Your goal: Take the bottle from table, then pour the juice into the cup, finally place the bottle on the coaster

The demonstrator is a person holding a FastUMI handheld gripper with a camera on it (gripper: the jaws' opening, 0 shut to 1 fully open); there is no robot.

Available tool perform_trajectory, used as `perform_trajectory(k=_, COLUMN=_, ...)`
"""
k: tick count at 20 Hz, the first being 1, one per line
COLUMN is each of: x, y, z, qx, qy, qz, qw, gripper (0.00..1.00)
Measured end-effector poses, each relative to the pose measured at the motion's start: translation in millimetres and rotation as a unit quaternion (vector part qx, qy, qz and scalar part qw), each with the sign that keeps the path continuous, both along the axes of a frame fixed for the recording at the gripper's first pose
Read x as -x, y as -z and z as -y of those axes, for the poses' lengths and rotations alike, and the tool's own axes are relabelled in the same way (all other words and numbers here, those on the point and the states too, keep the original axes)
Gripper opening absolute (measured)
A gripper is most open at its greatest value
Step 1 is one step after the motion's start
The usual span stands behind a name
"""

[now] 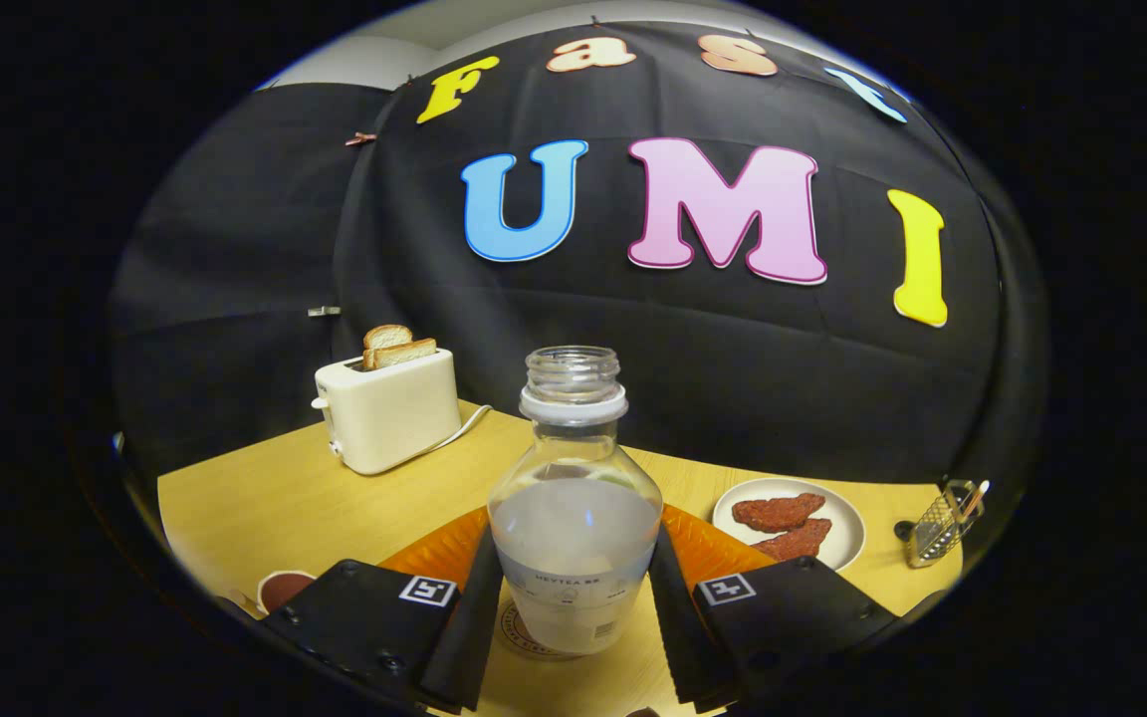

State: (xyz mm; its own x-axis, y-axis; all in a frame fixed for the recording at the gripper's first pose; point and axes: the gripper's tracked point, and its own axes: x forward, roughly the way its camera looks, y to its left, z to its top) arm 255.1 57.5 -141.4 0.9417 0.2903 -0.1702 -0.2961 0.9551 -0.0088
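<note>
Claw [573,607] fingers flank the bottle [573,518] on both sides, right against its lower body; looks clamped on it. Bottle upright, uncapped, roughly half full of pale cloudy juice, base sitting over the round coaster [524,637] on the wooden surface [265,498]. Orange mat [444,548] behind the bottle, showing either side of it. Cup [282,588] at 9 o'clock from the bottle, beside the left finger. Toaster [389,408] with two bread slices at 11 o'clock, further back. Plate [837,528] with two reddish pieces at 3 o'clock; small wire holder [942,523] beyond it.
</note>
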Motion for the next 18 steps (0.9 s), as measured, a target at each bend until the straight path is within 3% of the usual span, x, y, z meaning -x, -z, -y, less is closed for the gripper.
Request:
perform_trajectory(k=11, x=-12, y=51, z=-19, qx=-0.007, qy=-0.010, qz=-0.001, qw=1.000, gripper=0.75)
perform_trajectory(k=18, x=-15, y=56, z=-16, qx=-0.021, qy=0.006, qz=0.002, qw=1.000, gripper=0.78)
